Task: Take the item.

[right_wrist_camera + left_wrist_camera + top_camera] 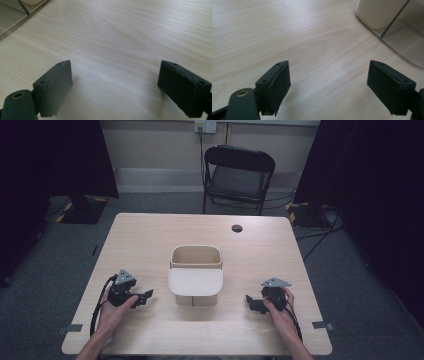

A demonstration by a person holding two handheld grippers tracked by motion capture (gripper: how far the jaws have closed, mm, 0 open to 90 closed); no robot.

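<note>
Nearest to me, the person's two hands rest low on the table (150,232), each holding a gripper. The left gripper (148,295) points inward with its jaws spread wide and nothing between them; in the left gripper view only bare wood lies between the black pads (278,85). The right gripper (248,300) mirrors it, jaws just as wide and empty, aimed back toward the middle.

Between them, a little farther out, stands the bin (196,275), a cream tub with a rounded lid or panel tilted across its near face, upright at the table's centre and touched by neither gripper. Its clear, glossy edge shows at the corner of both gripper views.

That bin looks light. If one gripper arrives first, I'd expect it to slide or twist rather than be caught. The slick plastic could also slip from the pads.

Beyond stands a folding chair (239,175).
</note>
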